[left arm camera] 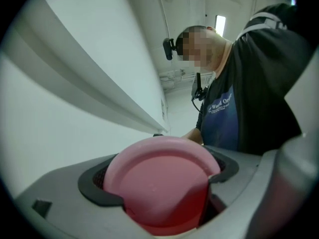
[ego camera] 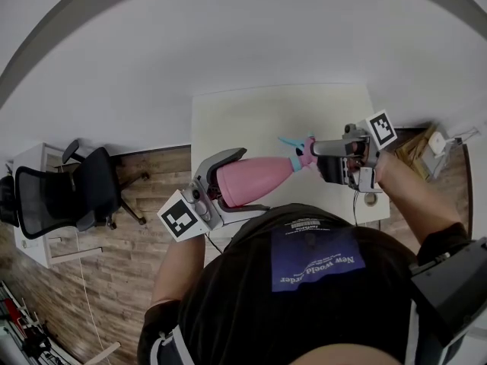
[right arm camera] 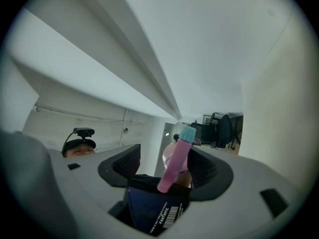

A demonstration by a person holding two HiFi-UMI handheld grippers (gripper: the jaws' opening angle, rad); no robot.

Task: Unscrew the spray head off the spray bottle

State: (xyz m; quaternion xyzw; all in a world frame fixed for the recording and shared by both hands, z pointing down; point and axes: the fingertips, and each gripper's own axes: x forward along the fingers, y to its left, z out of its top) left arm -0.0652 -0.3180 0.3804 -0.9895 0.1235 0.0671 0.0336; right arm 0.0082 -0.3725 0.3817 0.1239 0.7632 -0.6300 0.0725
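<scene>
Head view: the spray bottle (ego camera: 255, 179) is glossy pink, lying level in the air over the near edge of the white counter (ego camera: 251, 120). Its pink spray head (ego camera: 303, 154) has a teal nozzle. The left hand-held gripper (ego camera: 247, 182) grips the body and the right hand-held gripper (ego camera: 316, 160) is at the head. The shirt (ego camera: 316, 257) reads "New world order".

Left gripper view: the pads pinch the bottle's round pink base.

Right gripper view: the jaws are spread, with the spray head between them. "FANTASTIC" and a barcode show on the blue shirt patch.
</scene>
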